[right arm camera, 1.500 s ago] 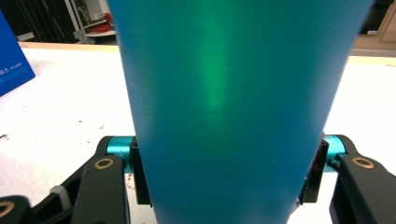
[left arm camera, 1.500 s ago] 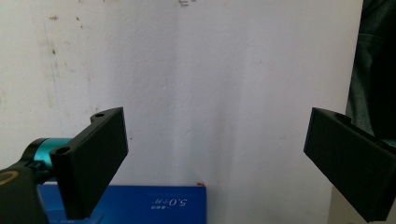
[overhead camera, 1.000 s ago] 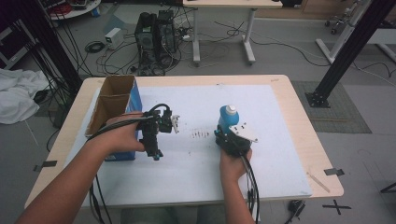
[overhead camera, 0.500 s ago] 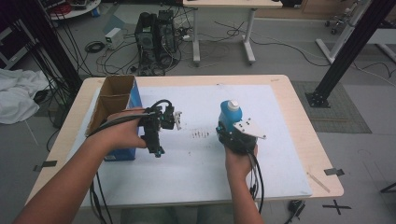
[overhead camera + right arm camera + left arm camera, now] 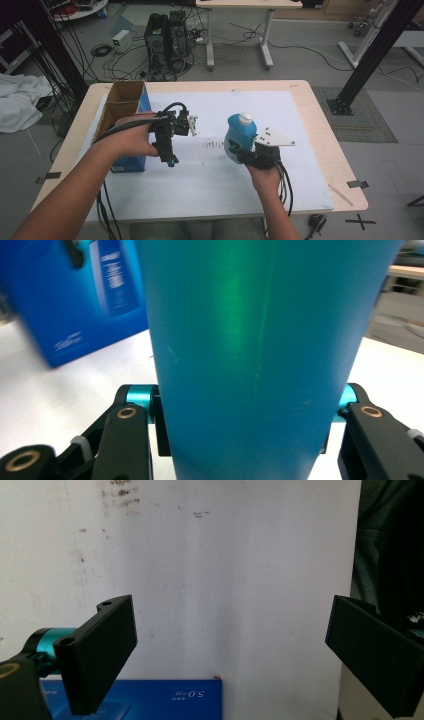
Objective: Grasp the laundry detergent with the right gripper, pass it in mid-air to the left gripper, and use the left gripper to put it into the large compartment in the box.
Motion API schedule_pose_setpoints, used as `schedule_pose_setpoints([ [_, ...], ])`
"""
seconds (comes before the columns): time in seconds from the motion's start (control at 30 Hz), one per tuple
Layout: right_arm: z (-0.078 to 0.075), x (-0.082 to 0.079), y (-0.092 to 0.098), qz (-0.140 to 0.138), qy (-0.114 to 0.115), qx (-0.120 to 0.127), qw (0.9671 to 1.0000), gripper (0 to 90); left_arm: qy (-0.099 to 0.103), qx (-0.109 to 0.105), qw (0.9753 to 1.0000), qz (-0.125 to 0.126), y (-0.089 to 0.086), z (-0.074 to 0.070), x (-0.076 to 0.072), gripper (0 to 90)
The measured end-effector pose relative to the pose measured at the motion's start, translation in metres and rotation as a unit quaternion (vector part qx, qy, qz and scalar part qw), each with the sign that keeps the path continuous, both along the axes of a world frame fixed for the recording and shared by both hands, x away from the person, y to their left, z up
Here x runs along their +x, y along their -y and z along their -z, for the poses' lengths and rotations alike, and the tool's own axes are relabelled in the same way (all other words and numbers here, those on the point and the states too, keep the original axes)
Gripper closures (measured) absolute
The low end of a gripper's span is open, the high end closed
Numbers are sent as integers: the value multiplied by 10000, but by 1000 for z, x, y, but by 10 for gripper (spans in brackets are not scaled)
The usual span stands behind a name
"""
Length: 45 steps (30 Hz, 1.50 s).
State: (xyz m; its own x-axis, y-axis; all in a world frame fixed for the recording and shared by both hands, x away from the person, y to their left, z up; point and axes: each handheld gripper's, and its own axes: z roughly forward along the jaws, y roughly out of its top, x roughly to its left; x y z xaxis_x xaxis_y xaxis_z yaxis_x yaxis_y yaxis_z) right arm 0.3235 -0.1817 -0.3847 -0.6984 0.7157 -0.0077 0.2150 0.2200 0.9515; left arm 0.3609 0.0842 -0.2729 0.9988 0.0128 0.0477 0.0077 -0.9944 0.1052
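Upright near the middle of the table stood a blue bottle (image 5: 239,134) with a white cap (image 5: 245,118), resting on the white sheet (image 5: 210,175) that covered most of the tabletop. The right tool (image 5: 235,150) gripped it low on the body from the person's side; in the right gripper view the bottle's teal-blue wall (image 5: 260,340) ran up between the two black jaws, which pressed against it on either side. A grey three-cornered plate (image 5: 272,137) sat on top of that tool, and the right hand (image 5: 264,172) held it from behind, with cables trailing back along the wrist.

Well apart to the left, the left tool (image 5: 170,161) was held in the left hand (image 5: 132,142) and pointed downward at the sheet. Its jaws stood wide apart with nothing between them, as the left gripper view showed over the bare, faintly marked sheet (image 5: 225,580).

Just beside the left hand, an open blue cardboard box (image 5: 125,107) stood at the left edge of the table (image 5: 325,125). Some small dark marks (image 5: 215,144) dotted the sheet between the two tools.
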Motion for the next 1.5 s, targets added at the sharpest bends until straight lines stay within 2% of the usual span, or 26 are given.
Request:
schedule_pose_setpoints([
  [0.03, 0, 0, 0, 0, 0, 0, 10000, 458, 0, 0, 10000, 0, 0, 0, 0, 62],
  [0.1, 2, -2, 0, -370, -17, 23, 9993, 458, -1, -2, 10000, 21, 2, -2, -2, 62],
  [0.17, 2, -3, 0, -474, -27, 26, 9989, 458, 5, -14, 10000, 65, 4, -3, -4, 62],
  [0.23, 5, -4, -1, -853, 11, 64, 9963, 458, 6, 8, 9999, 114, 8, -5, -7, 62],
  [0.3, 6, -5, -2, -967, -33, 76, 9953, 458, -21, 29, 9998, 170, 10, -6, -7, 62],
  [0.33, 7, -5, -5, -1209, 43, 11, 9927, 458, -22, -27, 9998, 209, 13, -6, -9, 62],
  [0.37, 7, -7, -6, -1319, -44, -5, 9913, 458, 5, 17, 9997, 240, 14, -7, -9, 62],
  [0.43, 8, -7, -8, -1423, 32, -73, 9898, 458, -28, -13, 9997, 239, 16, -8, -10, 62],
  [0.47, 8, -9, -12, -1675, -3, -76, 9858, 458, -30, -2, 9996, 289, 17, -9, -11, 62],
  [0.5, 8, -9, -12, -1675, -3, -76, 9858, 458, -25, 5, 9995, 316, 19, -9, -11, 62],
  [0.53, 9, -9, -15, -1886, 37, -123, 9820, 458, -17, -33, 9995, 308, 22, -10, -13, 62],
  [0.57, 9, -9, -15, -1886, 37, -123, 9820, 458, -17, -33, 9995, 308, 22, -10, -13, 62],
  [0.73, 12, -10, -25, -2341, 54, -161, 9721, 458, -56, -12, 9991, 430, 28, -13, -18, 62],
  [0.77, 12, -10, -25, -2341, 54, -161, 9721, 458, -56, -12, 9991, 430, 28, -13, -18, 62],
  [0.8, 13, -9, -28, -2471, 38, -133, 9689, 458, -63, 0, 9990, 451, 29, -14, -19, 62],
  [0.93, 14, -9, -33, -2716, 43, -188, 9622, 458, -114, 35, 9986, 517, 34, -14, -22, 62],
  [0.97, 14, -9, -33, -2716, 43, -188, 9622, 458, -114, 35, 9986, 517, 34, -14, -22, 62],
  [1.0, 14, -8, -36, -2841, 40, -264, 9584, 458, -173, 40, 9986, 492, 36, -13, -24, 62],
  [1.03, 15, -7, -38, -2872, 81, -269, 9575, 458, -77, 50, 9984, 551, 37, -14, -23, 62],
  [1.1, 15, -7, -42, -2960, 52, -211, 9549, 458, -89, 28, 9984, 560, 37, -14, -23, 62],
  [1.17, 15, -7, -44, -2967, 17, -196, 9548, 459, -140, 31, 9985, 535, 38, -14, -23, 62],
  [1.2, 16, -5, -48, -3059, 161, -219, 9517, 458, -139, 36, 9984, 539, 38, -14, -23, 62],
  [1.3, 15, -4, -51, -3149, 160, -216, 9488, 458, -149, 32, 9983, 561, 38, -14, -23, 62],
  [1.33, 15, -6, -55, -3235, -13, -231, 9459, 458, -229, 55, 9984, 508, 39, -13, -25, 62],
  [1.43, 15, -5, -61, -3311, -14, -207, 9434, 458, -140, 68, 9982, 582, 40, -12, -26, 62],
  [1.5, 14, -5, -62, -3339, -28, -302, 9421, 458, -193, 69, 9983, 542, 41, -11, -28, 62],
])
